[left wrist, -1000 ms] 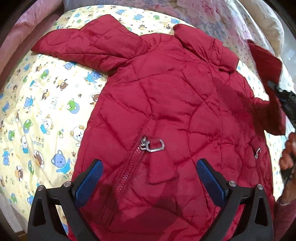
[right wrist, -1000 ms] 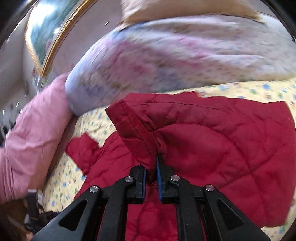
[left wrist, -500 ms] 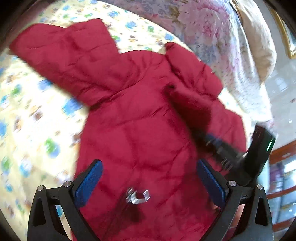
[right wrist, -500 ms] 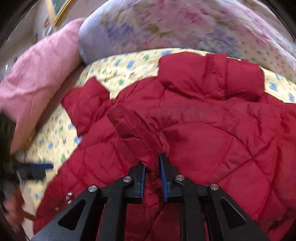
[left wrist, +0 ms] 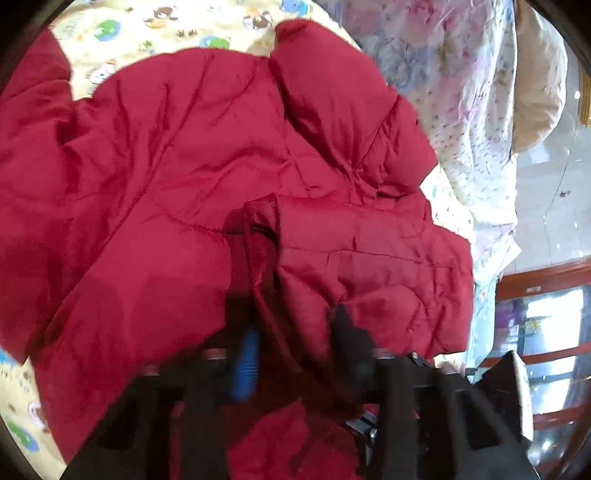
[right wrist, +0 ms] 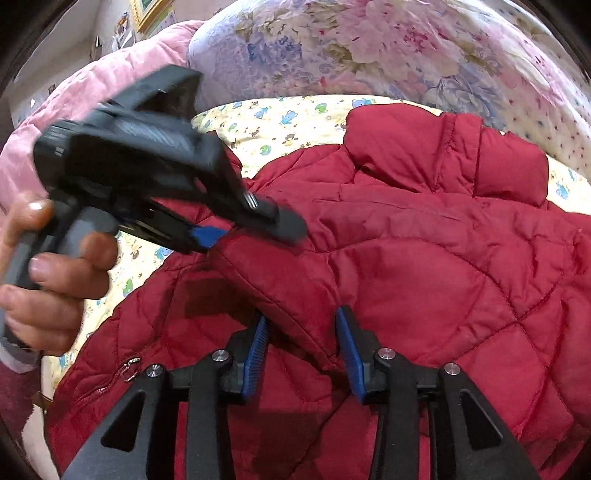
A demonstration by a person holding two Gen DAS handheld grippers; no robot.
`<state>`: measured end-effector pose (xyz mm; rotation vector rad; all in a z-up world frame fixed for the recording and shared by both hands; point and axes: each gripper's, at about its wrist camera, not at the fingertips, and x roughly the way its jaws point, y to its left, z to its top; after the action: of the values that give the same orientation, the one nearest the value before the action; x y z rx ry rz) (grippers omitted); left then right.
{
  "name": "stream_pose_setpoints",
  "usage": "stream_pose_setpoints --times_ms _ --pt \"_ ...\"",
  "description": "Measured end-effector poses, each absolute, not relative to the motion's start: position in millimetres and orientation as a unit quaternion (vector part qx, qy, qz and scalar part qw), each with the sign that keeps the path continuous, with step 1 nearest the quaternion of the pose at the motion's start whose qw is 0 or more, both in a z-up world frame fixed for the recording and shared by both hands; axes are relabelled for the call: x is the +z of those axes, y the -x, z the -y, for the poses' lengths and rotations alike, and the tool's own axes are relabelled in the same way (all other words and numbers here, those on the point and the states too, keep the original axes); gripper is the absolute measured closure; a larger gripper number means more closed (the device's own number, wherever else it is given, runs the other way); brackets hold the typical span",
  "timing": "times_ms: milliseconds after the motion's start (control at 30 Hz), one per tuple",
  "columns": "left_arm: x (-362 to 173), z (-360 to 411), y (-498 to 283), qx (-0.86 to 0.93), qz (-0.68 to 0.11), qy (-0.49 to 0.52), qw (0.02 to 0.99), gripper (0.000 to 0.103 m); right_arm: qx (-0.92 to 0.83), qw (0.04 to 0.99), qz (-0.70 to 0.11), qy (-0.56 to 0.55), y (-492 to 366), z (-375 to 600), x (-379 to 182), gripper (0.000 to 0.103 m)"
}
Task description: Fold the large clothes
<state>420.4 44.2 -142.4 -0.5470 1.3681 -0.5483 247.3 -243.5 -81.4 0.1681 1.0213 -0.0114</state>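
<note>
A red quilted jacket [left wrist: 177,155] lies spread on the bed, and it fills the right wrist view [right wrist: 424,258] too. Its right sleeve [left wrist: 362,258] is folded across the chest. My left gripper [left wrist: 291,332] straddles the sleeve's cuff edge, jaws partly apart and blurred; it also shows in the right wrist view [right wrist: 258,225], held by a hand. My right gripper [right wrist: 303,328] has its jaws parted around a fold of the sleeve, with cloth between the blue pads [right wrist: 258,347] but not pinched.
The yellow cartoon-print bedsheet [left wrist: 155,26] lies under the jacket. A floral duvet [right wrist: 369,48] and a pink quilt [right wrist: 122,85] are piled at the bed's far side. A beige pillow [left wrist: 535,74] and a wooden frame [left wrist: 535,277] are at the right.
My right gripper has laid the sleeve across the jacket and opened its jaws. My left gripper has moved right to the sleeve cuff and its jaws have narrowed.
</note>
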Motion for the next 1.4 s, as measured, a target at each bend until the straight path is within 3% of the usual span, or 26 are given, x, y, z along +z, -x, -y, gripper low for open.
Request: stream_pose_setpoints --times_ms 67,167,533,733,833,1067,1400 --pt "-143.5 -44.9 -422.4 -0.257 -0.603 0.25 0.712 0.087 -0.007 0.869 -0.488 -0.085 -244.6 246.6 -80.6 0.063" --pt "-134.9 -51.7 -419.6 -0.259 -0.588 0.247 0.725 0.091 -0.007 0.868 -0.485 -0.103 -235.2 252.7 -75.4 0.063" --pt "-90.3 -89.5 -389.2 -0.22 -0.533 0.122 0.808 0.092 -0.172 0.887 -0.401 -0.151 -180.4 347.9 -12.5 0.06" --pt "-76.3 -44.1 -370.7 -0.163 -0.502 0.007 0.849 0.087 -0.233 0.84 -0.459 -0.17 -189.4 397.6 -46.4 0.061" --pt "-71.2 -46.8 -352.9 -0.141 -0.49 0.035 0.86 0.076 -0.25 0.826 -0.481 -0.158 -189.6 404.6 -67.5 0.062" --pt "-28.9 -44.9 -306.7 -0.173 -0.434 0.092 0.879 0.076 -0.261 0.825 -0.481 -0.144 -185.6 403.1 -73.3 0.062" --pt "-101.8 12.9 -330.5 -0.154 -0.507 0.019 0.848 0.076 -0.269 0.824 -0.482 -0.129 -185.9 394.1 -62.9 0.059"
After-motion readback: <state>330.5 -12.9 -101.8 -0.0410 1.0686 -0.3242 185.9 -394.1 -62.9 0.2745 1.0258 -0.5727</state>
